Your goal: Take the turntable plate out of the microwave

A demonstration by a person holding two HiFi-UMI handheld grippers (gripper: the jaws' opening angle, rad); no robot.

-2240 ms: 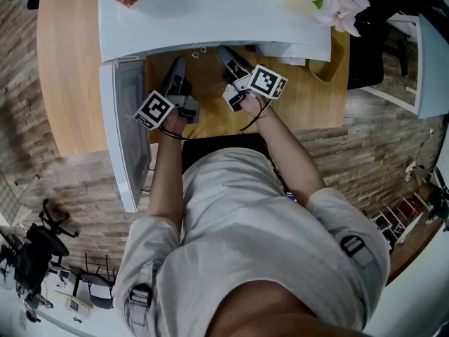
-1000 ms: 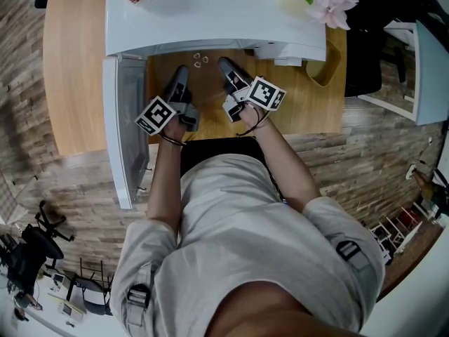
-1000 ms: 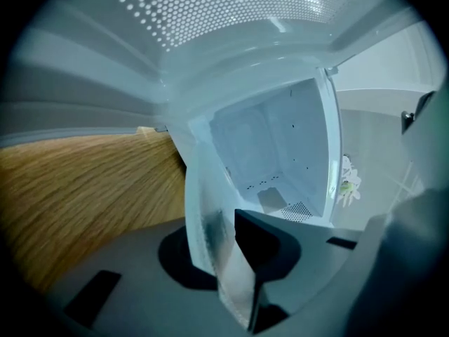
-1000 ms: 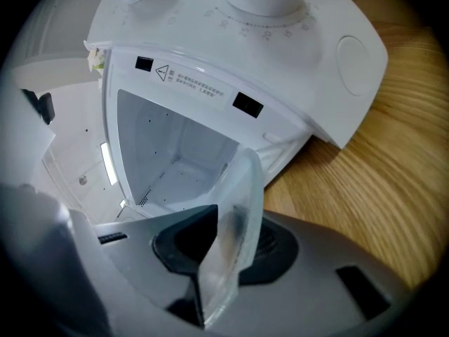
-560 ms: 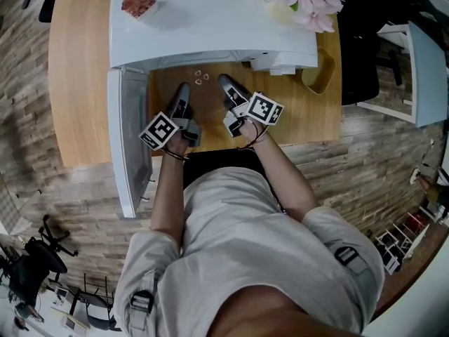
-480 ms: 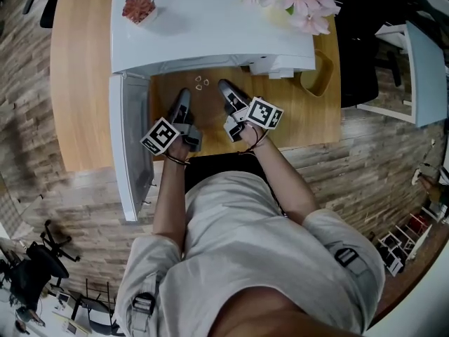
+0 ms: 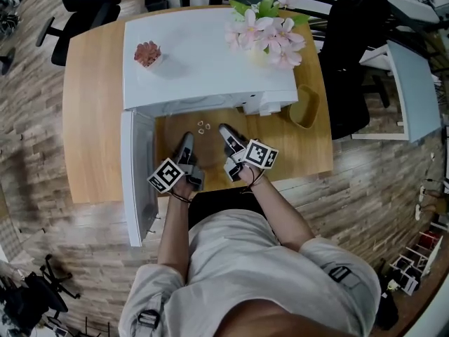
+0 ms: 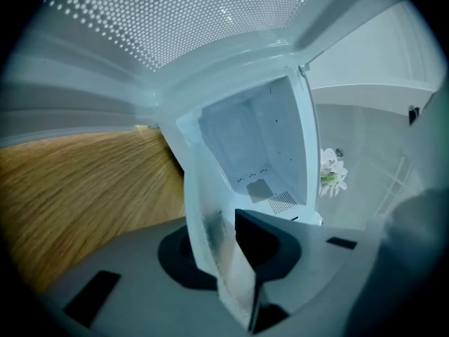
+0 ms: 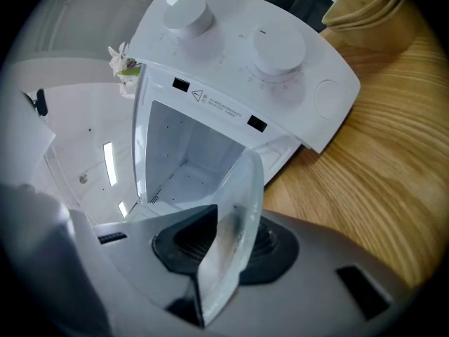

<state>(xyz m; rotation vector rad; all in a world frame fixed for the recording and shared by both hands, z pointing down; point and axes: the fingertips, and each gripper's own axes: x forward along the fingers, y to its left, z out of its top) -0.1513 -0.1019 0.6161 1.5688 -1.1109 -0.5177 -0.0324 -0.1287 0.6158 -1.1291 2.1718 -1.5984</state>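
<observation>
The clear glass turntable plate (image 7: 203, 128) hangs level between my two grippers, just in front of the white microwave (image 7: 203, 65) and over the wooden table (image 7: 91, 118). Only its small hub bumps show in the head view. My left gripper (image 7: 186, 140) is shut on the plate's left rim (image 8: 223, 258). My right gripper (image 7: 225, 131) is shut on the right rim (image 9: 236, 230). The microwave door (image 7: 137, 177) stands open at the left. Both gripper views show the white cavity (image 8: 256, 142) (image 9: 179, 156), with no plate in it.
Pink flowers (image 7: 268, 34) and a small pink potted plant (image 7: 147, 53) stand on top of the microwave. A tan bowl (image 7: 306, 107) sits on the table right of the microwave's control panel (image 9: 245, 55). Office chairs (image 7: 354, 48) stand beyond the table.
Both grippers have drawn back from the microwave's front edge toward the person, carrying the plate out with them. The grips are unchanged.
</observation>
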